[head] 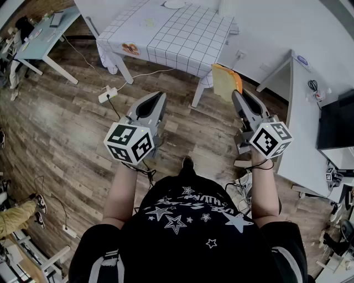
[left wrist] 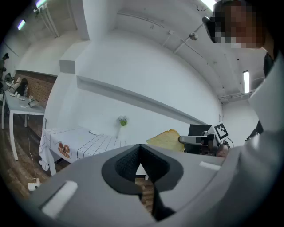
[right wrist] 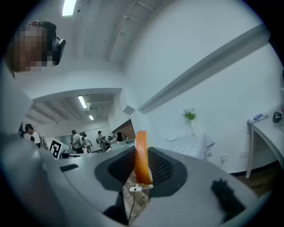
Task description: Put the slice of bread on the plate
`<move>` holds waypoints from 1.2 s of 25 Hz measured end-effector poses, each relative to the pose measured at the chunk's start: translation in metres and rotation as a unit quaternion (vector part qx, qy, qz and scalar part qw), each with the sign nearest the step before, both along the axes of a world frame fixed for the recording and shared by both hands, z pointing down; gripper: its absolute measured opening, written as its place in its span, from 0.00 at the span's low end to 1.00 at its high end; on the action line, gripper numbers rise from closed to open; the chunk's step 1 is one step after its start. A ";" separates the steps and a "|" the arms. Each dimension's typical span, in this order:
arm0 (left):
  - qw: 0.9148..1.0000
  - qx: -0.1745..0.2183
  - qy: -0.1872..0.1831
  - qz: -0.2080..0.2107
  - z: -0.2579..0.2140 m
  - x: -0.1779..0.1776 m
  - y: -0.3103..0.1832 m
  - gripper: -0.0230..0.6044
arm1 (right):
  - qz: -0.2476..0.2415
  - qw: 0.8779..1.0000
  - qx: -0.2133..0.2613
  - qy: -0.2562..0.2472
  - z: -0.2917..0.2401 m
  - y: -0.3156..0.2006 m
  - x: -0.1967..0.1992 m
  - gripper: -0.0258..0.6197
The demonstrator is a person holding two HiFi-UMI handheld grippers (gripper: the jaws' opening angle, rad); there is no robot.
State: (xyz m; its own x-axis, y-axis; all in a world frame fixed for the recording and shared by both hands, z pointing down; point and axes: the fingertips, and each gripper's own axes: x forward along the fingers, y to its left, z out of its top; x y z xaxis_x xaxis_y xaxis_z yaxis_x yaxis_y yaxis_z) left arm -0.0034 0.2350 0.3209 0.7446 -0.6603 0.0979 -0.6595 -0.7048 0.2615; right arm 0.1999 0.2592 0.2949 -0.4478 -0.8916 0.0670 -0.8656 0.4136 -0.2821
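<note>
My right gripper [head: 237, 94] is shut on a slice of bread [head: 227, 82], pale yellow with an orange crust, held on edge in the air over the wooden floor. In the right gripper view the slice [right wrist: 142, 157] stands upright between the two pads. The left gripper view shows the bread [left wrist: 166, 139] from the side. My left gripper [head: 160, 95] is held level beside it, shut with nothing in it. A white plate [head: 176, 4] lies at the far edge of the table with the white checked cloth [head: 171, 33], well ahead of both grippers.
A power strip [head: 108, 95] with a white cable lies on the floor by the table's legs. A white desk [head: 310, 110] with a dark monitor [head: 336, 121] stands at the right. A light blue table [head: 41, 36] is at the far left. People stand in the distance.
</note>
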 end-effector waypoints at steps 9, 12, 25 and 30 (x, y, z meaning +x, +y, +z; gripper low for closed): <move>1.000 0.018 -0.017 -0.001 -0.003 -0.006 0.028 0.05 | -0.004 1.000 0.001 0.002 -0.001 0.031 -0.017 0.19; 1.000 0.016 -0.021 -0.006 -0.002 -0.012 0.034 0.05 | -0.009 1.000 0.000 0.004 0.000 0.036 -0.025 0.19; 0.998 0.010 -0.049 -0.039 0.014 -0.031 0.033 0.05 | -0.043 0.999 -0.023 0.021 0.023 0.028 -0.051 0.19; 0.997 0.004 -0.054 -0.054 0.018 -0.026 0.017 0.05 | -0.050 0.998 -0.018 0.017 0.027 0.007 -0.042 0.19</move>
State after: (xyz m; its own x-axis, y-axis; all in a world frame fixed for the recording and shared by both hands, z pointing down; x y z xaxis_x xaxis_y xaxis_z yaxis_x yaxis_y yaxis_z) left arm -0.0291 0.2517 0.3391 0.6546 -0.7372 0.1675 -0.7555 -0.6302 0.1791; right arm 0.1575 0.2661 0.3216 -0.5312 -0.8394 0.1152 -0.8300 0.4883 -0.2695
